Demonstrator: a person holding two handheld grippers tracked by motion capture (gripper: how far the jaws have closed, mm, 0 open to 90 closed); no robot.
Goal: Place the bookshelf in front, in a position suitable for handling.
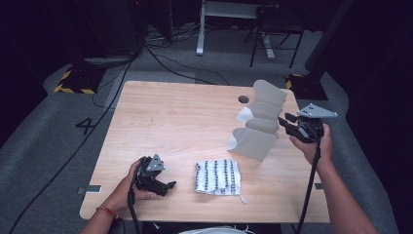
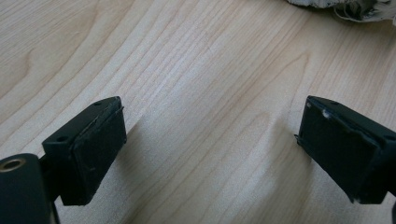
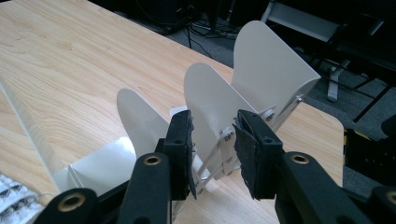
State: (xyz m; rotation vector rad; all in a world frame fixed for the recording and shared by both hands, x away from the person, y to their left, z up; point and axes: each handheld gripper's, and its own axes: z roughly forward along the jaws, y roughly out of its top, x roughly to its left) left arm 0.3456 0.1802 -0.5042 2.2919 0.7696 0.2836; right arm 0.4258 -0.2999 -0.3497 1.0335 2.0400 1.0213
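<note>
Right gripper (image 1: 287, 122) is up at the white metal rack (image 1: 258, 129), at the end that faces the person's right hand. Its jaws are drawn in to a middling gap, neither wide nor closed. In the right gripper view they bracket the lower edge of the rack's middle divider (image 3: 205, 98), where the small screws and thin rods join the curved leaves. I can see daylight between the pads (image 3: 247, 154) and the metal, so I would not call it a grip yet; the pinch looks about to happen rather than done. The rack stands upright on the wooden table (image 1: 180, 117), its three rounded leaves fanning up and its base flat on the wood, so as far as I can judge nothing has been lifted or shifted. Well apart from the rack, toward the person's side, lies a folded white cloth with dark dots (image 1: 218, 178), flat on the table and touched by neither tool. Farther from the rack again, beyond the cloth, the left gripper (image 1: 168, 187) rests low on the wood with its jaws spread wide and nothing between them. My reading is that the approach to the rack is made, while closing on the divider and whatever handling follows are left to do.
</note>
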